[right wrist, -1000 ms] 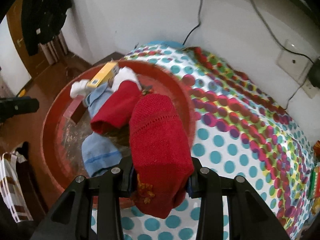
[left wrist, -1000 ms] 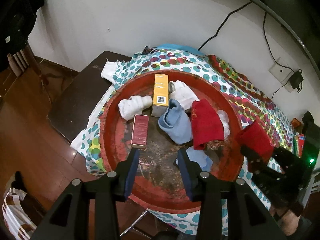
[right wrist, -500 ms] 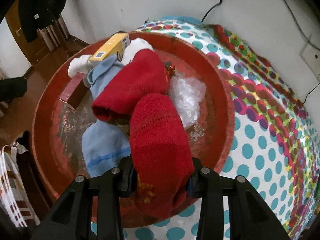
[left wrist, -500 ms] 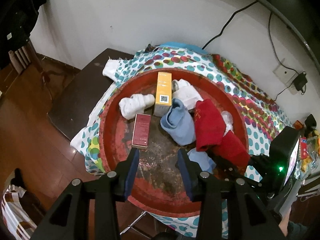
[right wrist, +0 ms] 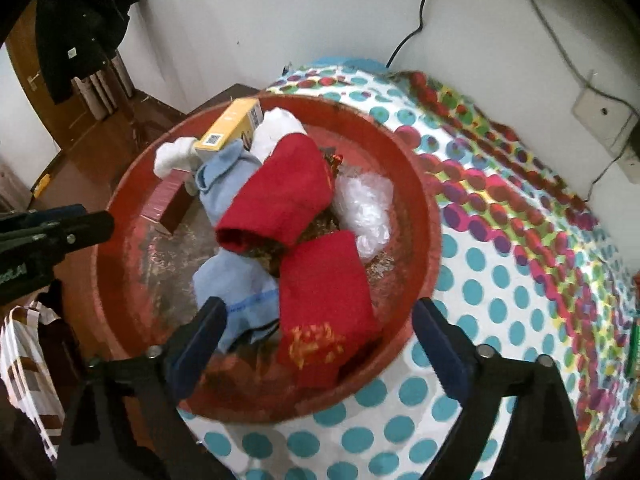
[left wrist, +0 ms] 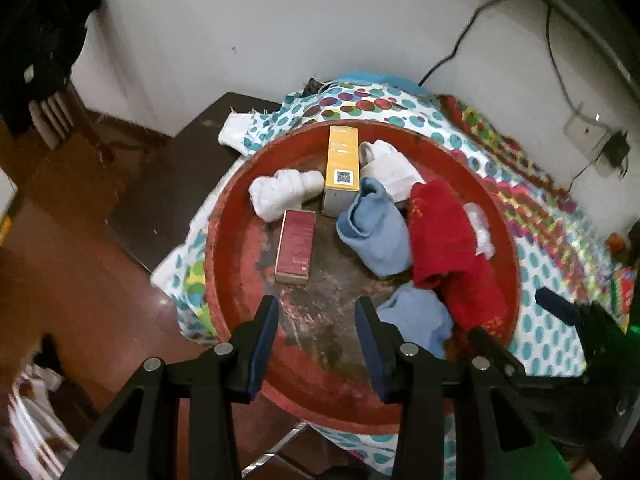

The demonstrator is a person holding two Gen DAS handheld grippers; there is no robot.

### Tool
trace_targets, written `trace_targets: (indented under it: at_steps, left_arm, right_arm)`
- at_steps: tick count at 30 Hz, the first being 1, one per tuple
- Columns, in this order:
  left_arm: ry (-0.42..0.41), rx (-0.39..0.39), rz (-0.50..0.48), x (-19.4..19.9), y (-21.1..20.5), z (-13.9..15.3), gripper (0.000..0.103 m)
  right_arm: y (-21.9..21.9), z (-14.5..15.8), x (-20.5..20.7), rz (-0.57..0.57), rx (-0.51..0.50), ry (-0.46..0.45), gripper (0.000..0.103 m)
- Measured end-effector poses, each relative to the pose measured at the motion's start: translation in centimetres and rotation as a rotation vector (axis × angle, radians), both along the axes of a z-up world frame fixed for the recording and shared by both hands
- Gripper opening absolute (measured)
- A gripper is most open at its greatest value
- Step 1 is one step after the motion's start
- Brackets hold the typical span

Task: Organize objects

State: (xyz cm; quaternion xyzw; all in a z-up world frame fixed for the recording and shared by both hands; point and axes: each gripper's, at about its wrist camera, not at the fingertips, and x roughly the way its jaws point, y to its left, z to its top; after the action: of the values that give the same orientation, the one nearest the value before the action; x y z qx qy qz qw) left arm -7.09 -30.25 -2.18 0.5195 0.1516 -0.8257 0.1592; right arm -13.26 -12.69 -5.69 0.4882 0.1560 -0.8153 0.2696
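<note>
Knitted cloth noted on red sock; red tray worn, paint scuffed rough; yellow box smooth cardboard; crinkled clear plastic; floor glossy wood.

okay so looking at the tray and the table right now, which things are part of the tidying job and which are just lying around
Part of the job:
red tray
two red socks
blue socks
white socks
yellow box
dark red box
crumpled clear plastic

Just lying about:
polka-dot tablecloth
wall socket
cables

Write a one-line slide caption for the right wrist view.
Right gripper open over a red sock lying in the red tray beside blue socks and boxes.
</note>
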Motion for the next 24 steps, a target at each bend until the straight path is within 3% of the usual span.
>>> trace_targets:
  at_steps: [5, 11, 16, 19, 24]
  left_arm:
    - [-0.063, -0.013, 0.031, 1.0, 0.1, -0.8, 0.041]
    - [-0.095, -0.047, -0.011, 1.1, 2.2, -1.1, 0.041]
    - [-0.146, -0.159, -0.045, 0.3, 4.7, -1.0, 0.041]
    - [-0.132, -0.076, -0.058, 0.3, 4.9, -1.2, 0.041]
    - [-0.137, -0.076, -0.034, 0.3, 4.9, -1.5, 0.041]
  right_arm:
    - [0.8, 1.0, 1.5, -0.001, -0.014, -0.023, 0.1]
    - [1.5, 0.5, 2.9, -0.005, 0.018, -0.052, 0.101]
    - [1.7, 0.4, 3.3, 0.006, 0.021, -0.061, 0.101]
    - [1.7, 0.3, 3.2, 0.003, 0.034, -0.073, 0.101]
    - [1.6, 0.1, 3.3, 0.003, 0.063, -0.081, 0.101]
